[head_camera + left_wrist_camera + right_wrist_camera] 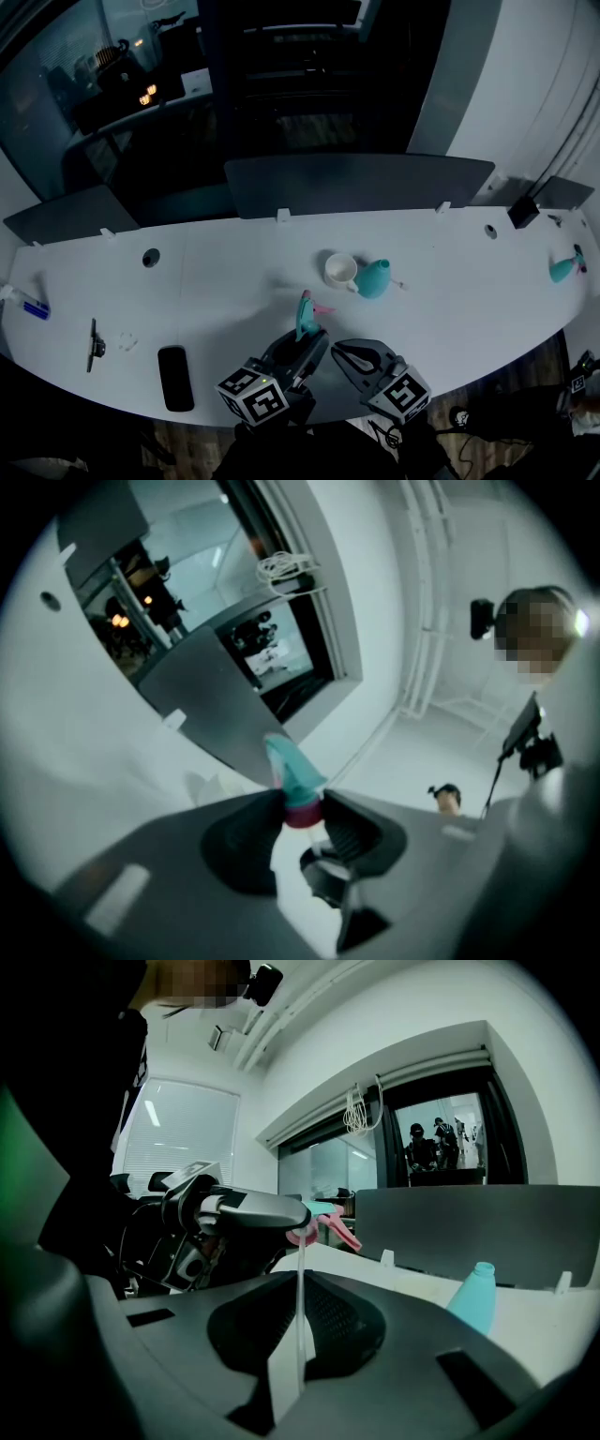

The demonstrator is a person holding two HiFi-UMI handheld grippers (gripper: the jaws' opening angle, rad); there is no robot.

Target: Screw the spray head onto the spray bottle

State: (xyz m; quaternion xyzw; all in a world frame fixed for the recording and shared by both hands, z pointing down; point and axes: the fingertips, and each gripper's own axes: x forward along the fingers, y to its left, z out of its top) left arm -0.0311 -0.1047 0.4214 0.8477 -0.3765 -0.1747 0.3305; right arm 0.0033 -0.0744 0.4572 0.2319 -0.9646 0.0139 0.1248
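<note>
**A:** Teal plastic, pink collar: that's the spray head. What has hold of it?

**B:** My left claw. Its jaws are partway closed and the pads press on the collar. The head is in front of the spray bottle, nearer me and slightly left.

**A:** And the right claw?

**B:** Its jaws are almost together, pinching the thin clear dip tube that hangs from the head. The tube's lower end is lost behind them.

**A:** Anything unclear?

**B:** The head view is dim and the tube doesn't show there. A white cup stands just left of the bottle; I can't tell whether they touch. Right of the bottle, the open white table runs to its curved near edge.
</note>
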